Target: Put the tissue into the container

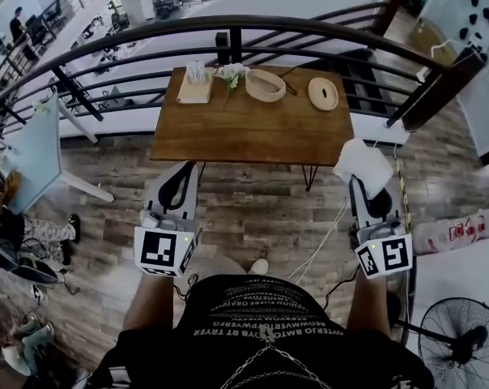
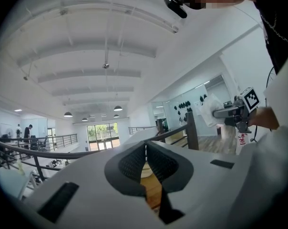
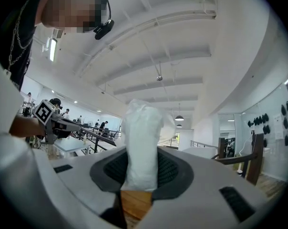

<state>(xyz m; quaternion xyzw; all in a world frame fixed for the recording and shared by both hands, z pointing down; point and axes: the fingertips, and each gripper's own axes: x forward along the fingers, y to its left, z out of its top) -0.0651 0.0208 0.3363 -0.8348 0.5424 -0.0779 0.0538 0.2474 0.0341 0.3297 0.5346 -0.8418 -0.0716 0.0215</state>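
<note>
A white, plastic-wrapped tissue pack sticks up from my right gripper, which is shut on it, off the table's front right corner. In the right gripper view the tissue pack stands upright between the dark pads. An oval wooden container lies at the back of the wooden table, with its flat oval lid to its right. My left gripper hovers before the table's front left corner. Its jaws are shut and hold nothing.
A wooden tray with a white block and a small bunch of flowers sit at the table's back left. A dark railing curves behind the table. A fan stands at lower right, and cables trail over the wood floor.
</note>
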